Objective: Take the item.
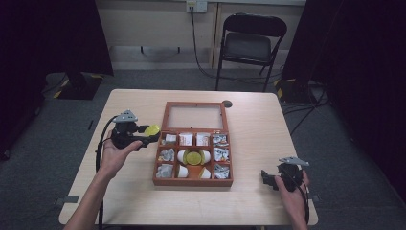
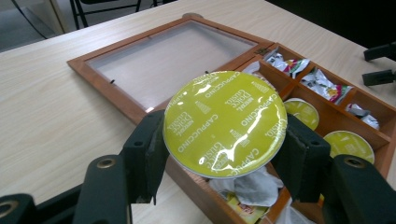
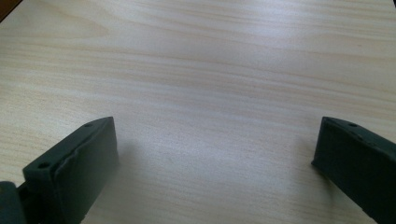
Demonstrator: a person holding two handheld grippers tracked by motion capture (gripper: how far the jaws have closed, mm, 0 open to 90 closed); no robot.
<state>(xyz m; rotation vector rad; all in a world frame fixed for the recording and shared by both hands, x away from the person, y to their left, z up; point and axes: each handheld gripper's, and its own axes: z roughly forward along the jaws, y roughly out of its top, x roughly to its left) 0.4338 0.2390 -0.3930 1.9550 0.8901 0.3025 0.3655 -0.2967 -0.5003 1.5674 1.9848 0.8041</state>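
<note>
A yellow-lidded coffee capsule (image 2: pixel 225 122) marked "Cappuccino" sits between the jaws of my left gripper (image 2: pixel 224 149), which is shut on it. In the high view that gripper (image 1: pixel 146 135) holds the capsule (image 1: pixel 152 130) just left of the open wooden box (image 1: pixel 193 181), above its left edge. The box has small compartments with silver sachets (image 1: pixel 220 154), white packets (image 1: pixel 186 139) and more yellow capsules (image 1: pixel 194 156). Its glass lid (image 1: pixel 195 116) lies flat behind it. My right gripper (image 1: pixel 269 178) rests open near the table's front right, with bare wood between its jaws (image 3: pixel 215 154).
The light wooden table (image 1: pixel 258 124) has free room on both sides of the box. A black folding chair (image 1: pixel 249 43) stands behind the table. Dark curtains hang at left and right. A small dark disc (image 1: pixel 227 103) lies behind the lid.
</note>
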